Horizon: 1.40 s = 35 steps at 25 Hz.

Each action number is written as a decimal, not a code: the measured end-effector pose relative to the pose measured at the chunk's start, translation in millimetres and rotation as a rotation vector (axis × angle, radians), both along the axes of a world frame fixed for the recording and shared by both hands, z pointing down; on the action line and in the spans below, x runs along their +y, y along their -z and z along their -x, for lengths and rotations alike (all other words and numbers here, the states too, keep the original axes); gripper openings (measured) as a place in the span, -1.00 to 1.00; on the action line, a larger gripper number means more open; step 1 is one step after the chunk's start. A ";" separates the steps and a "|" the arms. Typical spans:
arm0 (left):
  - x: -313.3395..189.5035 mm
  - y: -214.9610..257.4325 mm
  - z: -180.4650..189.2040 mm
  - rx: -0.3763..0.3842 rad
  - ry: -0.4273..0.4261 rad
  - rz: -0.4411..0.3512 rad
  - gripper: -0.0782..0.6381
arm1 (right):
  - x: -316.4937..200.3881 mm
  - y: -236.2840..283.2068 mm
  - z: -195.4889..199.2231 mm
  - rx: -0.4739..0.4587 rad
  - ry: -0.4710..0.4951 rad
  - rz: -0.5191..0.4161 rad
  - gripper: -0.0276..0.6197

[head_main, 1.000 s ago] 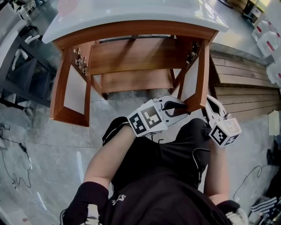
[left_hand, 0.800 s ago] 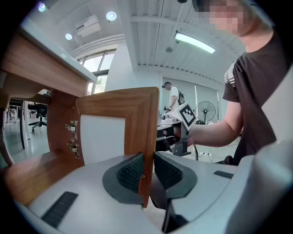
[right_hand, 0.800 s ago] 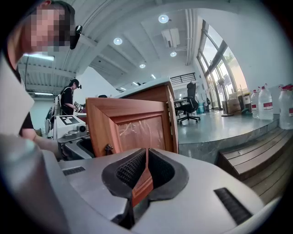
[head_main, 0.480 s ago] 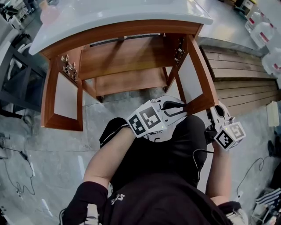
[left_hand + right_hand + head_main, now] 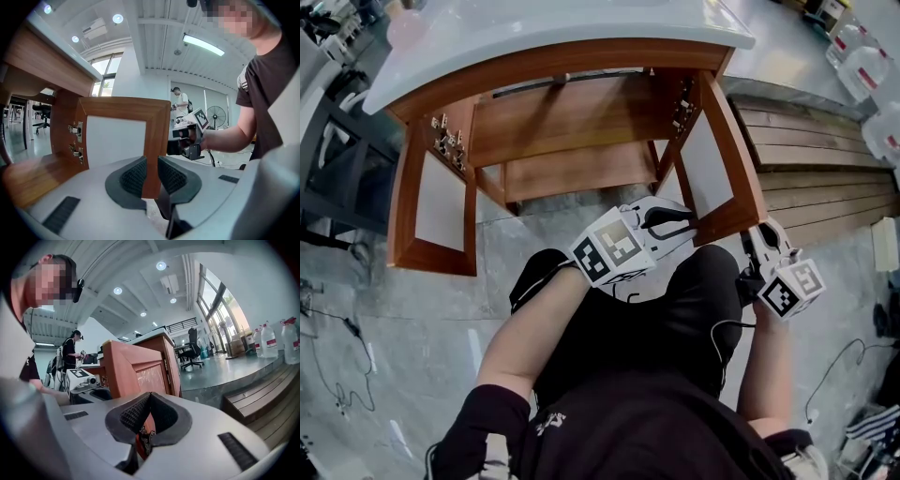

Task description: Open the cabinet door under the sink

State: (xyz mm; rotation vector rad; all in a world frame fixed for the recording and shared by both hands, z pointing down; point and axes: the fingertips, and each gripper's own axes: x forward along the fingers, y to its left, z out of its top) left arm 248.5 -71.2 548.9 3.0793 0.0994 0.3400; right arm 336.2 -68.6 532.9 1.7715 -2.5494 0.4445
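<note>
Pinching the free edge of the right door [image 5: 711, 159] (its jaws have just been closing there), the left gripper [image 5: 151, 174] holds it swung wide, probably to steady it. At three o'clock of that edge the right gripper [image 5: 149, 417] sits clenched on nothing. At ten o'clock the left door [image 5: 441, 202] stands open too. Beyond, the cabinet [image 5: 572, 117] under the sink [image 5: 562, 33] shows only a bare shelf [image 5: 572, 171].
</note>
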 end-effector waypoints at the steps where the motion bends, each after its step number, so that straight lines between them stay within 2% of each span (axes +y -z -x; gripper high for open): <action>1: -1.6 -1.1 -0.7 -0.001 0.010 0.003 -0.54 | 0.3 0.2 -2.2 0.000 -0.003 -0.004 -0.87; 9: -29.0 -5.6 -3.6 -0.012 0.121 0.025 -0.58 | -6.1 -1.6 0.2 -0.008 0.015 -0.008 -0.87; 13: -41.1 -5.8 -8.8 0.001 0.152 0.029 -0.59 | -10.4 -7.4 1.6 -0.049 0.005 0.001 -0.87; 16: -48.9 -2.3 -14.1 0.009 0.166 0.036 -0.60 | -12.4 -12.6 0.2 -0.064 0.003 0.032 -0.87; 19: -67.9 11.1 -15.4 0.006 0.226 0.074 -0.62 | -19.8 -11.4 -4.6 -0.060 -0.012 0.086 -0.87; 23: -81.0 33.3 -14.2 -0.051 0.297 0.135 -0.63 | -23.9 8.7 -19.2 0.005 -0.059 0.188 -0.87; 27: -85.6 66.3 -7.8 -0.129 0.351 0.185 -0.64 | -22.1 41.9 -29.6 0.032 -0.093 0.289 -0.87; 33: -92.7 118.2 18.9 -0.240 0.490 0.259 -0.64 | -22.3 116.2 -28.1 0.020 -0.124 0.351 -0.87; 35: -93.4 142.1 31.7 -0.256 0.539 0.276 -0.64 | -25.3 143.9 -18.1 0.003 -0.114 0.366 -0.87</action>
